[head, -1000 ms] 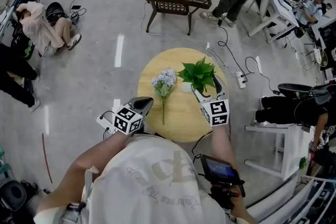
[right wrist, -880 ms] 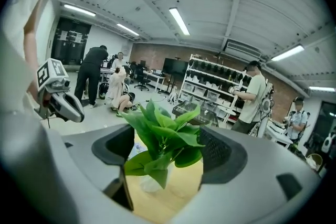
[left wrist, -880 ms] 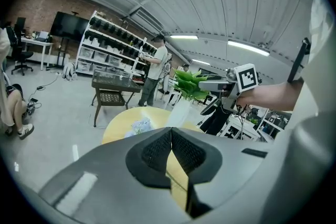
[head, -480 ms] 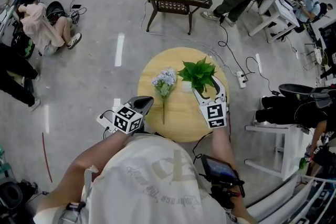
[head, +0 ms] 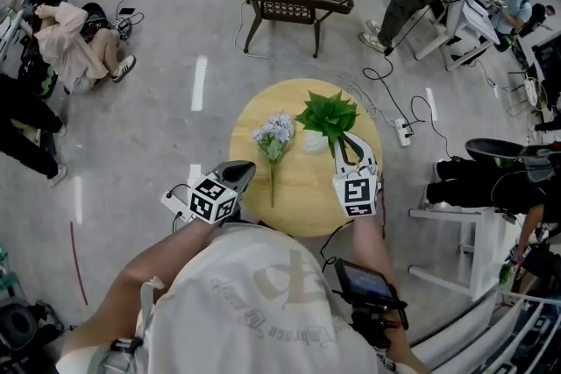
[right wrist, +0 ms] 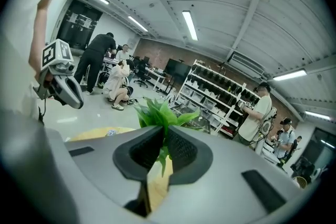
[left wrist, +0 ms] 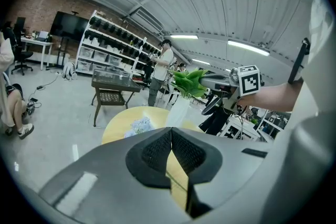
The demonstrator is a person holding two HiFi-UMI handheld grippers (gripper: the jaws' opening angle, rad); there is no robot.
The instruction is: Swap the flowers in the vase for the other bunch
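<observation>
right gripper (head: 338, 141) fingers (right wrist: 181, 150), having just closed in, are pinching the green leafy bunch (head: 329, 113) stems at the white vase (head: 313, 142) mouth; left gripper (head: 243, 173) fingers are sitting pressed together near the lilac bunch (head: 273, 136) lying on the tabletop (head: 302, 206).

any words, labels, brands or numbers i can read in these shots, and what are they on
No text here can be read.
Shirt: pale logo with a line of lettering, too faint to read.
Left cube, right cube: black-and-white square patterns only, no letters or numbers.
</observation>
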